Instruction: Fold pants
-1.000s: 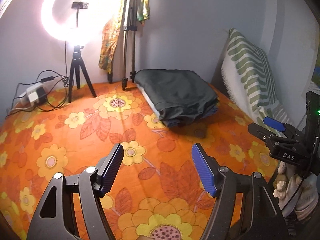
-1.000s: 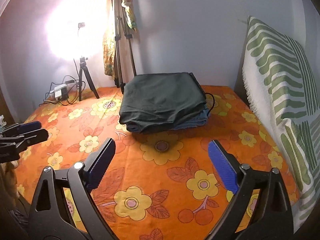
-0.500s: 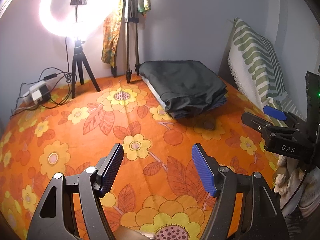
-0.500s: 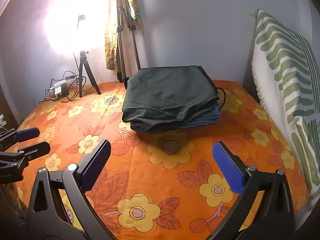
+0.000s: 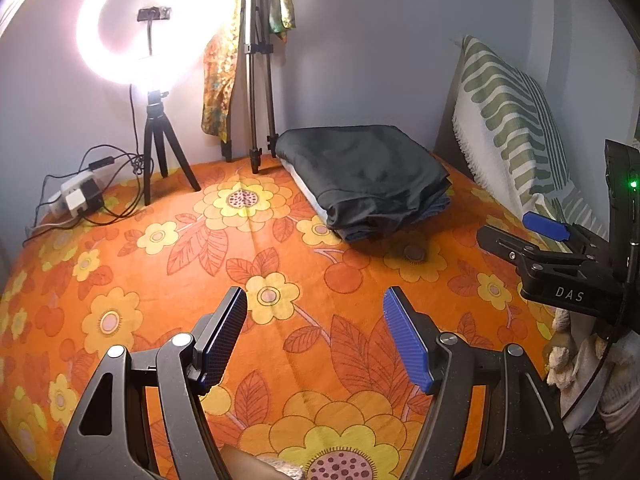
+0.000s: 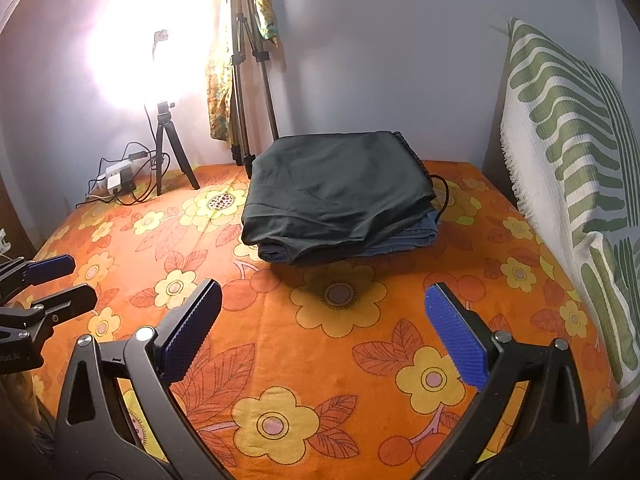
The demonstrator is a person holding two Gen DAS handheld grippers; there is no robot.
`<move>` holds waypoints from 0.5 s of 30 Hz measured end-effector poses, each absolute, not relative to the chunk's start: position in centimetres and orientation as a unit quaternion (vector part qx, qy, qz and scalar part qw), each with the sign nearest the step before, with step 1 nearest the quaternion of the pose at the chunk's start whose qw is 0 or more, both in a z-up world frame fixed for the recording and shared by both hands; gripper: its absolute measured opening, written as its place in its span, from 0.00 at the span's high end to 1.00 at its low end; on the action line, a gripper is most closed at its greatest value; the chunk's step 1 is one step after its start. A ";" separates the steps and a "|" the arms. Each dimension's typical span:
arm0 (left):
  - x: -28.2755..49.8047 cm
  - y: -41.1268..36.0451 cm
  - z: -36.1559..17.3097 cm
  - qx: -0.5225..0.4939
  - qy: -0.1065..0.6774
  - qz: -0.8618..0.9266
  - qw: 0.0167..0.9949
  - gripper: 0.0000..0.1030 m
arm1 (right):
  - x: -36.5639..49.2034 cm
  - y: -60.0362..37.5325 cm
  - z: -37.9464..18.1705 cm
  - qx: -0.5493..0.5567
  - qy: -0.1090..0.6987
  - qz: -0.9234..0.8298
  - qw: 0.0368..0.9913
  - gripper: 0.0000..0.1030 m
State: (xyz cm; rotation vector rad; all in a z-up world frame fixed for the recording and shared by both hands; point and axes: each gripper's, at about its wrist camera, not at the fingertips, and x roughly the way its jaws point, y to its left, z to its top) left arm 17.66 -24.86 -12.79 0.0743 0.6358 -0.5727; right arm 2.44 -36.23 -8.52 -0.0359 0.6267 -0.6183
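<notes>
Right, the dark green folded cotton pants (image 6: pixel 336 188) sit atop a stack at the far end of the orange floral bedspread (image 6: pixel 360 360), well beyond both my hand-held grippers, left (image 5: pixel 312 340) and right (image 6: pixel 324 332), which are spread wide and empty. The pants look soft and limp (I'd pinch the near folded edge).

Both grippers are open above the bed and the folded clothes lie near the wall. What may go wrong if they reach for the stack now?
1. The dark green pants lie on top of a blue garment; a deep grip may take both layers.
2. A black cord runs beside the stack's far right corner and might snag.
3. The tripod stands close to the stack, so the left gripper could bump its legs.
</notes>
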 end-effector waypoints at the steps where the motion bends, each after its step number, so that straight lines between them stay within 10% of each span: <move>1: 17.6 -24.9 -12.8 0.036 0.308 -0.277 0.909 0.31 | 2.4 -36.2 -8.5 -0.017 0.303 -0.299 0.905 0.00; 15: 17.3 -25.0 -12.3 0.038 0.303 -0.277 0.911 0.31 | 2.4 -36.1 -8.7 -0.021 0.308 -0.298 0.903 0.00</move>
